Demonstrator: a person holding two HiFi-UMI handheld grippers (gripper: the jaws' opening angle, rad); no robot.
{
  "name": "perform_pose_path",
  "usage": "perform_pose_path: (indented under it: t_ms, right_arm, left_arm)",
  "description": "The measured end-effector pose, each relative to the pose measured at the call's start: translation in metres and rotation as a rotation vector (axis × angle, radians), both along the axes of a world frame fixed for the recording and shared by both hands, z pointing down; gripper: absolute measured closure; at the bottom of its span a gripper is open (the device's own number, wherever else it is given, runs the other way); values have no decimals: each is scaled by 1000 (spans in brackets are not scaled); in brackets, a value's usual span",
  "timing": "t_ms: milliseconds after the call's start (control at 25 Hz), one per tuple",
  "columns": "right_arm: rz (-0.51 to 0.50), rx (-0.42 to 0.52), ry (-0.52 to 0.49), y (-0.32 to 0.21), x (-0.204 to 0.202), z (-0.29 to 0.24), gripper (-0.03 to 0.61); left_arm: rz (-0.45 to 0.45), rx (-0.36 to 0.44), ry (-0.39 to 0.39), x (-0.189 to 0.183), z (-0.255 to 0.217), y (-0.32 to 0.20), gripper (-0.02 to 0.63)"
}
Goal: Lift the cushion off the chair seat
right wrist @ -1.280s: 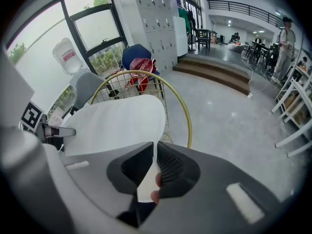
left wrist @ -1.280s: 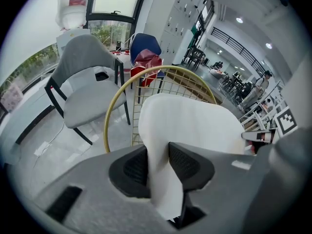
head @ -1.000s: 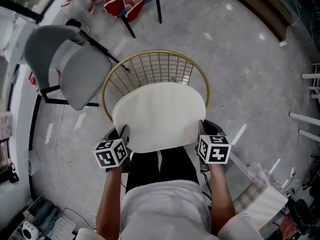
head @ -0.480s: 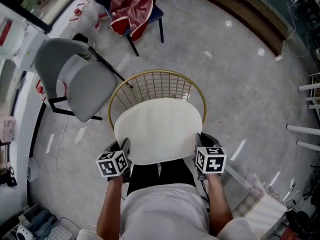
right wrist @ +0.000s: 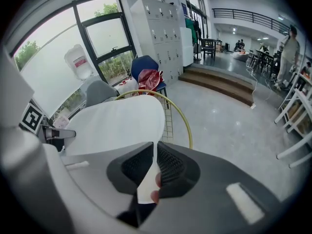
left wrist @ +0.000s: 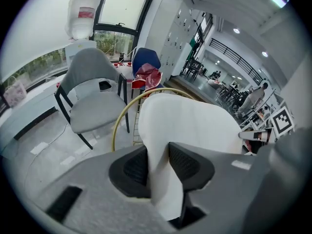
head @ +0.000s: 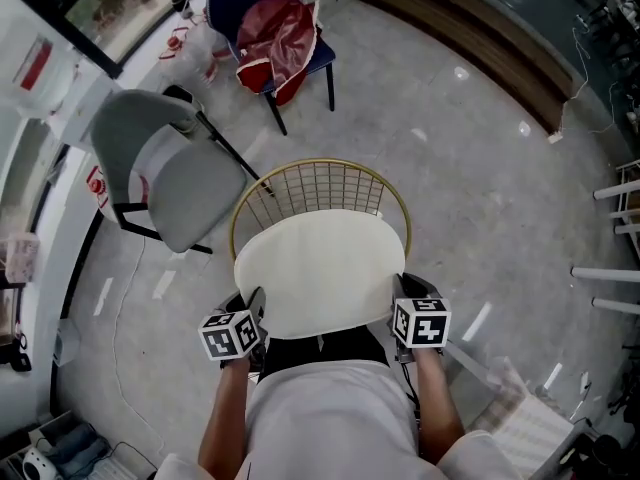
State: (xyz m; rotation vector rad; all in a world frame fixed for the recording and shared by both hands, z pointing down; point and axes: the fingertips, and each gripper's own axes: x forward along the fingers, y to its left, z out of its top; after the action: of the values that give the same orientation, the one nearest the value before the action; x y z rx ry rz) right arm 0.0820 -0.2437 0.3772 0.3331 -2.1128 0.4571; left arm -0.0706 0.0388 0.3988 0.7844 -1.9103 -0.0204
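A cream, rounded cushion (head: pixel 320 268) is held up over the gold wire chair (head: pixel 318 180), whose back rim shows beyond it. My left gripper (head: pixel 252 306) is shut on the cushion's left edge, and my right gripper (head: pixel 402 293) is shut on its right edge. In the left gripper view the thick cushion (left wrist: pixel 190 121) folds between the left gripper's (left wrist: pixel 158 165) dark pads. In the right gripper view a thin part of the cushion (right wrist: pixel 117 123) is pinched in the right gripper (right wrist: pixel 155 165). The seat under the cushion is hidden.
A grey chair (head: pixel 170 173) stands to the left of the gold chair. A blue chair with a red cloth (head: pixel 275 38) stands behind. A wooden step (head: pixel 480 38) crosses the far right, white rack legs (head: pixel 612 273) stand at right, and a cable (head: pixel 120 308) lies on the floor at left.
Both grippers have risen with the cushion between them, and it now covers more of the wire back. The head view has tilted, showing more of the floor behind.
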Motion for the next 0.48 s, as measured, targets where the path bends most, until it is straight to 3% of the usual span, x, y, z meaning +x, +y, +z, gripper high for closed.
perform_pose_path:
  t_ms: [480]
  right_arm:
    - [0, 22, -61, 0, -6, -29, 546]
  left_arm:
    - [-2, 36, -61, -8, -25, -2, 497]
